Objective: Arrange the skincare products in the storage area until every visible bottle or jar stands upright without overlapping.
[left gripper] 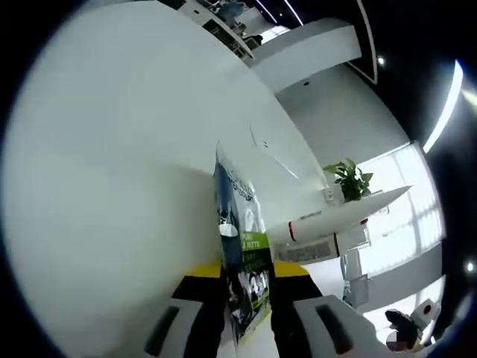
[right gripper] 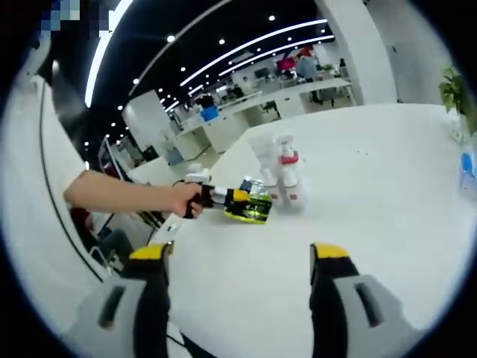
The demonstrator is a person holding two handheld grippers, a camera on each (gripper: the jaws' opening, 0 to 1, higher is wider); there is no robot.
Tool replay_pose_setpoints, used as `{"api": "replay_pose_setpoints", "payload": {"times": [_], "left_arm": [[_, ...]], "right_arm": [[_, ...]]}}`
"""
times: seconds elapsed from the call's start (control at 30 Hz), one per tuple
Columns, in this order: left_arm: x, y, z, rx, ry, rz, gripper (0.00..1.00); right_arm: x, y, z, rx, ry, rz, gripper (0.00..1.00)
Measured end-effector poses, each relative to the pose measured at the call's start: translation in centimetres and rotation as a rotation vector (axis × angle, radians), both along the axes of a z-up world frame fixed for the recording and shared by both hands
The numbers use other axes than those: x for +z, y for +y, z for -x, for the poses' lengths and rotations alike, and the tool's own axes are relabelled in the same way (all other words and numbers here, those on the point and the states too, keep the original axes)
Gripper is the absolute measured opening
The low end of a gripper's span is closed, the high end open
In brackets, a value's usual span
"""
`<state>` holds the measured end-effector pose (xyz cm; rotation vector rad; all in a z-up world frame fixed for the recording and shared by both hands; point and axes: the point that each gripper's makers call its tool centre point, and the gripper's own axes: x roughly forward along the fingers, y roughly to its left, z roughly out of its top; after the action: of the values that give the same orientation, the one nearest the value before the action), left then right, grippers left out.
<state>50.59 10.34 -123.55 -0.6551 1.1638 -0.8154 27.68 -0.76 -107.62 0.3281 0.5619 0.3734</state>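
Between left gripper (left gripper: 246,317) fingers, green packet (left gripper: 242,253).

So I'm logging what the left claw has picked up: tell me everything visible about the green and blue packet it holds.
The packet looks like a flat, glossy pouch, printed dark blue above with a lime-green band and white lettering too blurred to read. In the left gripper view it stands edge-on between the jaws of the left claw, which are closed on its lower part. In the right gripper view the packet is held out over the white table, near some white and red bottles.
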Motion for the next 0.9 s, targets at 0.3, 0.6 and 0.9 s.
{"api": "replay_pose_setpoints", "payload": {"times": [0.3, 0.6, 0.9], "left_arm": [[-0.1, 0.6, 0.3, -0.102, -0.076, -0.131, 0.32], [-0.4, 1.9, 0.0, -0.166, -0.162, -0.227, 0.39], [-0.4, 3.2, -0.3, -0.176, -0.218, -0.3, 0.4]], "right_arm": [[-0.3, 0.4, 0.2, 0.011, 0.003, 0.0, 0.74], [-0.6, 0.7, 0.8, 0.03, 0.007, 0.014, 0.74], [-0.8, 0.8, 1.2, 0.031, 0.012, 0.019, 0.74]]}}
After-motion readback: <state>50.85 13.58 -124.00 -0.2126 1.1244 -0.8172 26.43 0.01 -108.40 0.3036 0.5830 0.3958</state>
